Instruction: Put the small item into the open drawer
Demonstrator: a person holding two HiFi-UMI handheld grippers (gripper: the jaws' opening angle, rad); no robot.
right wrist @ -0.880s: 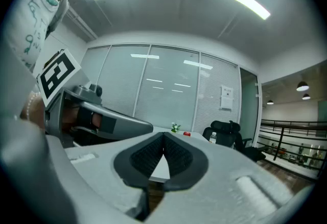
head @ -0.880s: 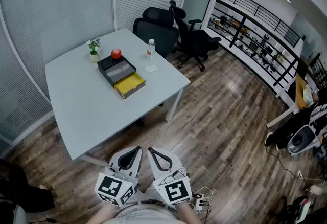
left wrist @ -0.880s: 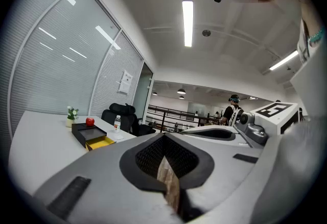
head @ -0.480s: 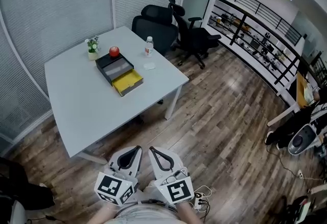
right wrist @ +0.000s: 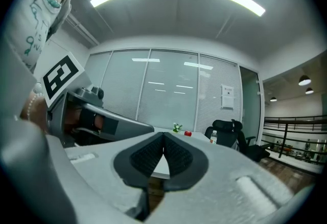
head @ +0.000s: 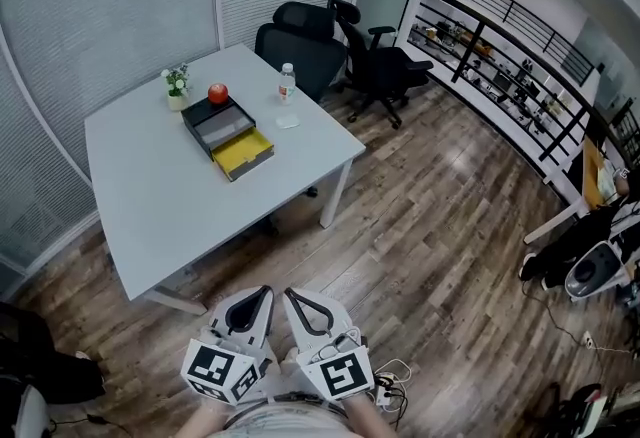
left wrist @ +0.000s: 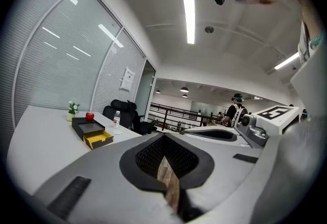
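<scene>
Stood well back from the worktop (head: 170, 196) with left gripper (head: 267, 293) and right gripper (head: 288, 295) both clenched on nothing, small white item (head: 289, 122) lying by the bottle (head: 287, 84), near the open yellow drawer (head: 243, 154), too tiny to identify.

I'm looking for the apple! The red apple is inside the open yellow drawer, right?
No. The head view shows the red apple on top of the black box, behind the open yellow drawer, not inside it.
</scene>
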